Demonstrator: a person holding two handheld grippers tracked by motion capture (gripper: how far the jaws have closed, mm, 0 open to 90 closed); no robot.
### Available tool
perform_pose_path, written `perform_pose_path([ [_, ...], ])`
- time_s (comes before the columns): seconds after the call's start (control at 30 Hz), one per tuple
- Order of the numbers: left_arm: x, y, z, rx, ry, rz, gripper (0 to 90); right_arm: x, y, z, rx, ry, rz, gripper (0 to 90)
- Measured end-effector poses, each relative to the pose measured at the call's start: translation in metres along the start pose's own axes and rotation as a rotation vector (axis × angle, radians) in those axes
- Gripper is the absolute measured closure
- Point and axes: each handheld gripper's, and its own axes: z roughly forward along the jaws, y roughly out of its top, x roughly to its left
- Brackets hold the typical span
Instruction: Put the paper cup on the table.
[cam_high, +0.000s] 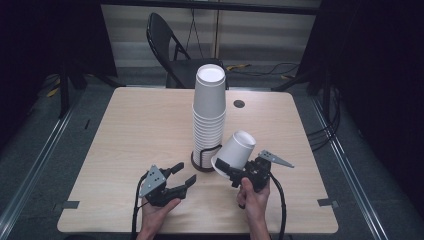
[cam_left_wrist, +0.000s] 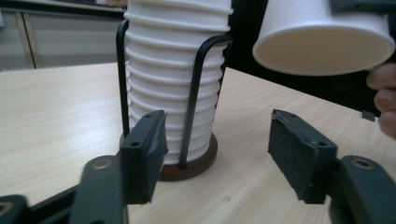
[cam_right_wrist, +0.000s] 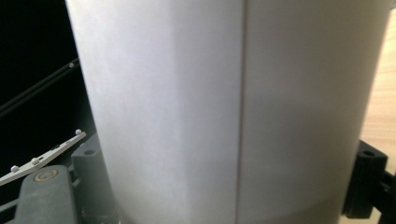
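So the right gripper (cam_high: 231, 172) has its jaws clamped on a single white paper cup (cam_high: 235, 151), gripping it near the rim end. The cup's tipped over, bottom pointing up toward about 1 o'clock, held off the table (cam_high: 140, 130) just beside the foot of the cup stack (cam_high: 209, 107). In the right gripper view the cup wall (cam_right_wrist: 233, 112) sits right between the 2 jaws, seam running straight up.

The stack stands upright in a black wire holder (cam_high: 204, 159) on a round brown base, roughly table center. From the left gripper view the holder's wire loops (cam_left_wrist: 194, 98) wrap the stacked rims.

Left gripper (cam_high: 181, 181) is at about 7 o'clock from the holder, jaws spread wide, holding nothing, aimed at the base.
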Motion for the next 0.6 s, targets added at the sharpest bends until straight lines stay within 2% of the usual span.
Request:
perform_pose_path([
  [0.07, 0.001, 0.001, 0.001, 0.001, -0.018, 0.0, 33.6, 0.001, -0.004, 0.003, 0.005, 0.014, 0.017, 14.7],
  [0.2, -0.001, 0.002, 0.004, -0.008, -0.023, -0.01, 29.9, 0.0, -0.014, 0.007, -0.001, 0.039, 0.065, 14.7],
  [0.27, -0.002, 0.003, 0.005, -0.009, -0.024, 0.007, 29.9, 0.0, -0.019, 0.009, -0.003, 0.055, 0.099, 14.7],
  [0.5, -0.01, 0.001, 0.008, -0.012, -0.023, 0.04, 36.2, 0.0, -0.036, 0.011, -0.016, 0.104, 0.192, 14.7],
  [0.53, -0.012, 0.001, 0.009, -0.015, -0.028, 0.03, 36.8, 0.0, -0.038, 0.011, -0.023, 0.11, 0.204, 14.7],
  [0.6, -0.014, 0.001, 0.01, -0.017, -0.031, 0.035, 37.1, 0.0, -0.043, 0.012, -0.031, 0.131, 0.242, 14.7],
])
